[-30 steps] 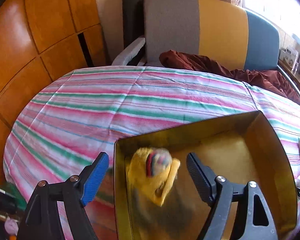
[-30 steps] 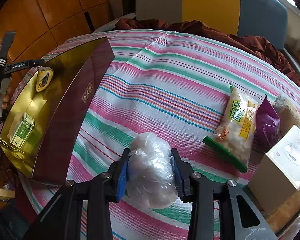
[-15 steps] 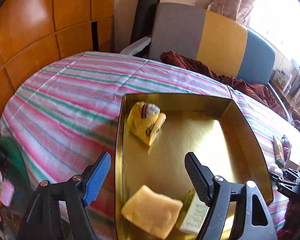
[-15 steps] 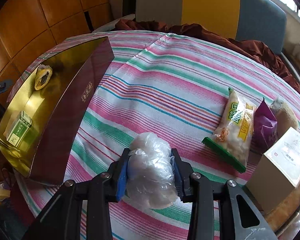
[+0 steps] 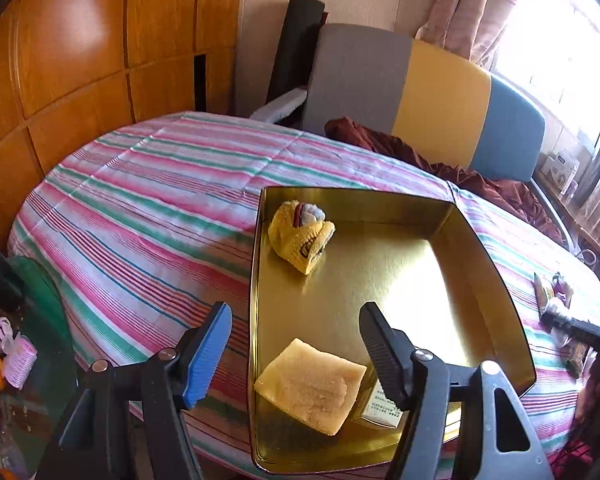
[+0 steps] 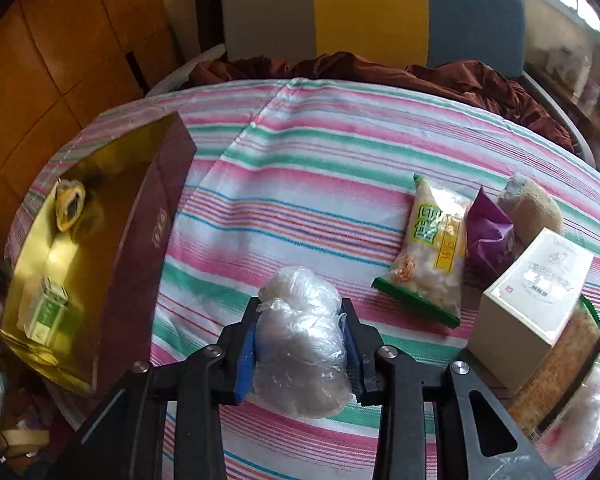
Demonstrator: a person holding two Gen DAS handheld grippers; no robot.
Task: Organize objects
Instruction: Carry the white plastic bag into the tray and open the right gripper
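Observation:
A gold-lined box [image 5: 480, 264] with maroon outer walls [image 6: 148, 240] lies on the striped table. In it are a yellow knitted toy [image 5: 300, 236], a yellow sponge-like pad [image 5: 312, 384] and a small green-and-white carton [image 6: 46, 312]. My left gripper [image 5: 296, 344] is open and empty above the box's near end. My right gripper [image 6: 300, 340] is shut on a crumpled clear plastic bag [image 6: 300, 336], held over the table to the right of the box.
On the right of the table lie a yellow-green snack bag [image 6: 432, 248], a purple packet [image 6: 492, 240], a beige plush item [image 6: 532, 208], a white carton [image 6: 536, 304] and a brown packet [image 6: 560, 368]. A grey-yellow-blue seat back [image 5: 420, 100] with dark red cloth [image 6: 380, 68] stands behind.
The left gripper has let go of the yellow toy, which now rests in the box, and pulled back and up. The right gripper still holds the plastic bag, hardly moved.

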